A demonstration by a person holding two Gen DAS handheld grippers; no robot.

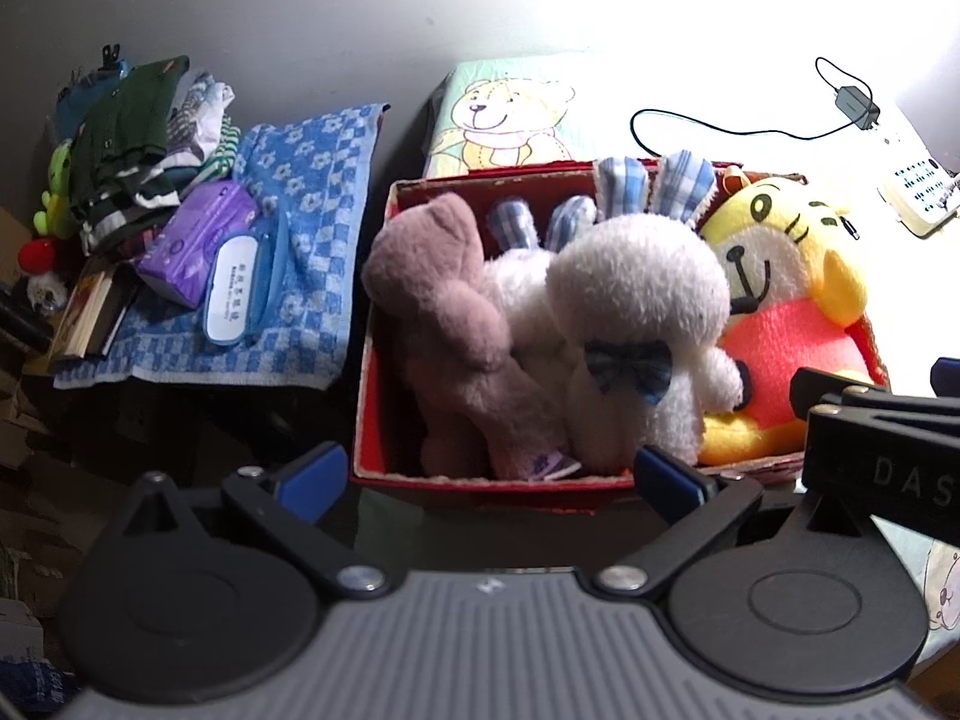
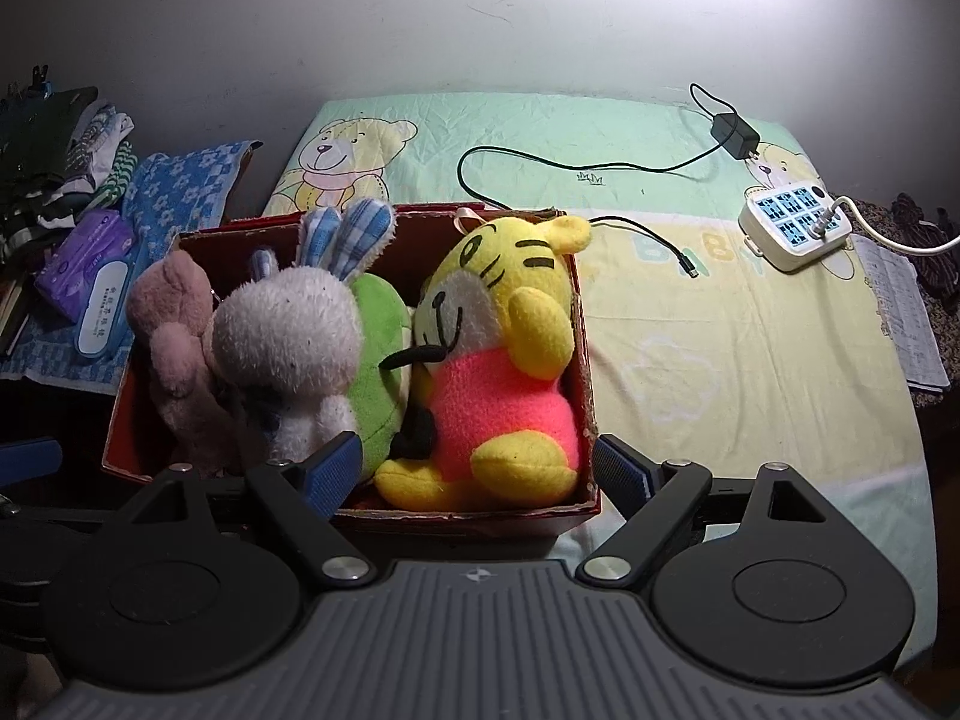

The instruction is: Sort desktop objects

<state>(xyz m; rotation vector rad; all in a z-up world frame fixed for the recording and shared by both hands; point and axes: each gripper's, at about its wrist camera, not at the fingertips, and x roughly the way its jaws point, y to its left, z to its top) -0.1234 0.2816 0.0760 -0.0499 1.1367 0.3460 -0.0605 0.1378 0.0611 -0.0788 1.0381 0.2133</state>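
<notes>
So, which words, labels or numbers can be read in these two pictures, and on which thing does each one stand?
"DAS": white letters on the right gripper body, cut off by the left wrist view's edge.
White wipes pack: a column of dark print, too blurred to read.
Purple tissue pack: pattern only, no readable text.
Paper sheet beside the power strip: rows of print, too small to read.
Nothing else is readable.

Plain grey wall point(image 2: 360, 30) behind, bright light glare top right. Surface covered by pale bear-print sheet point(image 2: 690, 330); blue checked towel point(image 1: 324, 192) on stand at left.
</notes>
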